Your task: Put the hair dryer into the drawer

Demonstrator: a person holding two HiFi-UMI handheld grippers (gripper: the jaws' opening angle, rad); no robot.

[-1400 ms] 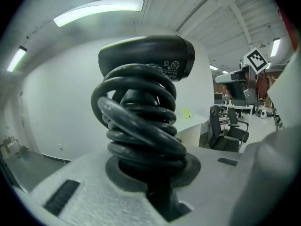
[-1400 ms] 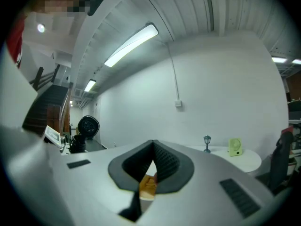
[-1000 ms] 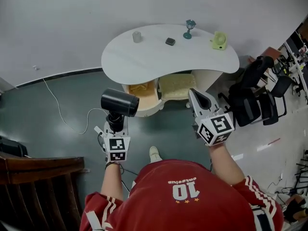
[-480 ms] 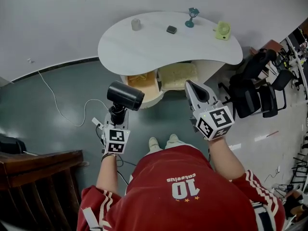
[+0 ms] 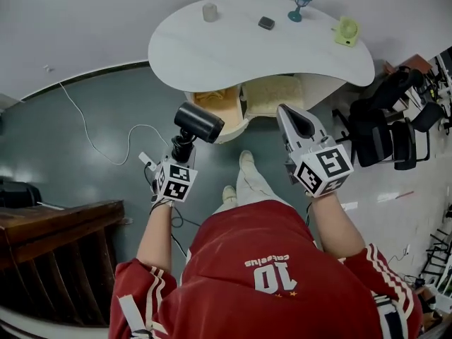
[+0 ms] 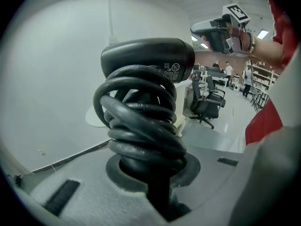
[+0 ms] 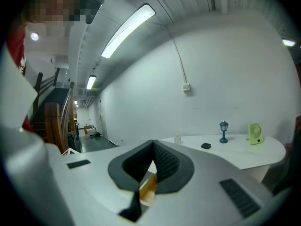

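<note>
A black hair dryer [image 5: 200, 122] with its cord wound round the handle is held up in my left gripper [image 5: 182, 154], which is shut on that handle. In the left gripper view the hair dryer [image 6: 148, 60] fills the middle, with the coiled cord just above my left gripper [image 6: 153, 178]. It hangs just in front of the open wooden drawer [image 5: 229, 119] under the white table [image 5: 233, 48]. My right gripper [image 5: 283, 110] is shut and empty, pointing at the table's base to the right of the drawer. A sliver of the drawer [image 7: 148, 187] shows behind my right gripper [image 7: 151, 147].
On the table stand a small cup [image 5: 210, 11], a dark flat object [image 5: 266, 23], a teal lamp [image 5: 301, 4] and a green fan [image 5: 346, 30]. Black office chairs [image 5: 388, 129] stand at the right, dark wooden furniture [image 5: 56, 260] at the left. A cable [image 5: 99, 143] lies on the floor.
My left gripper has sunk with the hair dryer and come closer to the open drawer. The right gripper has moved slightly toward the table. A foot has stepped forward.
</note>
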